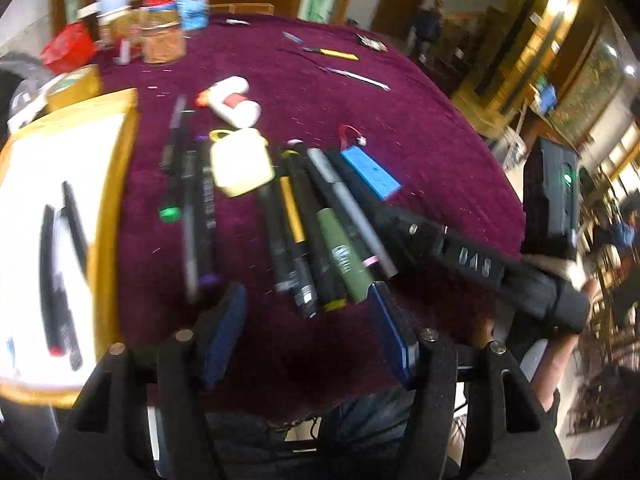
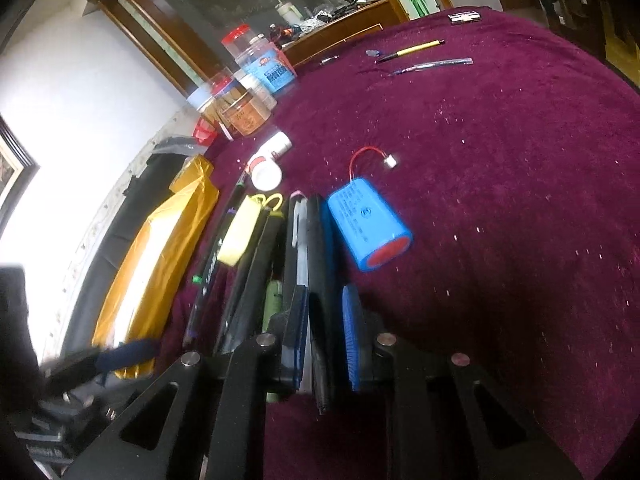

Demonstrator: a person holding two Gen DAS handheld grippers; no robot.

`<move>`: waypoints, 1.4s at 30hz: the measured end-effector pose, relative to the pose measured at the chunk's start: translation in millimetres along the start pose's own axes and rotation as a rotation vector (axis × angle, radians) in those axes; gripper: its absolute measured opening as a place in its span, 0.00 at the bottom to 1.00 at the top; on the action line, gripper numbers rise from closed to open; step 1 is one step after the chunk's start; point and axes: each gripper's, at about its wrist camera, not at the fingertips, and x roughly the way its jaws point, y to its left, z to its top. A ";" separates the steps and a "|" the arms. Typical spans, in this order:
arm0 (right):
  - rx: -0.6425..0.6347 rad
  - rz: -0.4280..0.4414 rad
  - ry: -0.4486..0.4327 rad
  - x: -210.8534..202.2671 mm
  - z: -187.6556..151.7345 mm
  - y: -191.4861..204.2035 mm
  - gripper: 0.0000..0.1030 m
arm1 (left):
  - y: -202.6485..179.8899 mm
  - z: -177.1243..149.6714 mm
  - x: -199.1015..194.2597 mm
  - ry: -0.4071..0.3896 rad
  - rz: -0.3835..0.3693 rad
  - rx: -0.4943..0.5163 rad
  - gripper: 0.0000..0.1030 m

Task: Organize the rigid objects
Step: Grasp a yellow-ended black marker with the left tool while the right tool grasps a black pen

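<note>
The right tool [image 2: 326, 340] sits low at the near end of the row of pens [image 1: 320, 232], its blue pads drawn in around a dark pen [image 2: 320, 280] that runs straight away from it along the line of the fingers. Whether the pads are actually biting on the barrel or only flanking it, I cannot tell. That pen lies at the right edge of the row, just beside the blue battery pack [image 2: 368, 224] with its red lead, and its long axis points away across the maroon surface [image 2: 500, 200], so a lift would come from its near end. The left tool [image 1: 308, 332] hangs spread wide and empty, just short of the near tips of the same bundle. Off to its left lies the yellow-rimmed tray [image 1: 108, 200] with a few pens already in it. The right tool looks far better placed for this pen, though the tray lies across the row from it.
</note>
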 end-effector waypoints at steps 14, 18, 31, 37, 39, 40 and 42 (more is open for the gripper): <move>-0.012 -0.017 0.004 0.0 -5.3 -6.5 0.16 | -15.7 28.0 57.9 0.063 0.068 0.145 0.18; -0.001 -0.022 -0.006 0.6 -5.9 -6.4 0.16 | -16.7 31.8 60.2 0.084 0.073 0.146 0.16; -0.146 -0.152 -0.029 2.6 -9.4 15.5 0.16 | 15.6 14.1 10.1 -0.015 -0.091 -0.027 0.14; -0.158 -0.260 -0.113 -19.8 -13.8 23.5 0.14 | 11.2 18.4 16.6 -0.015 -0.087 -0.037 0.13; -0.186 -0.306 -0.134 -28.8 -17.1 25.0 0.14 | 2.0 22.6 17.2 -0.020 -0.095 -0.015 0.13; -0.188 -0.322 -0.143 -32.8 -18.9 23.5 0.14 | -0.8 26.4 17.5 -0.024 -0.102 -0.008 0.13; -0.156 -0.330 -0.152 -40.1 -21.1 14.4 0.14 | -1.2 33.5 17.9 -0.015 -0.156 -0.027 0.12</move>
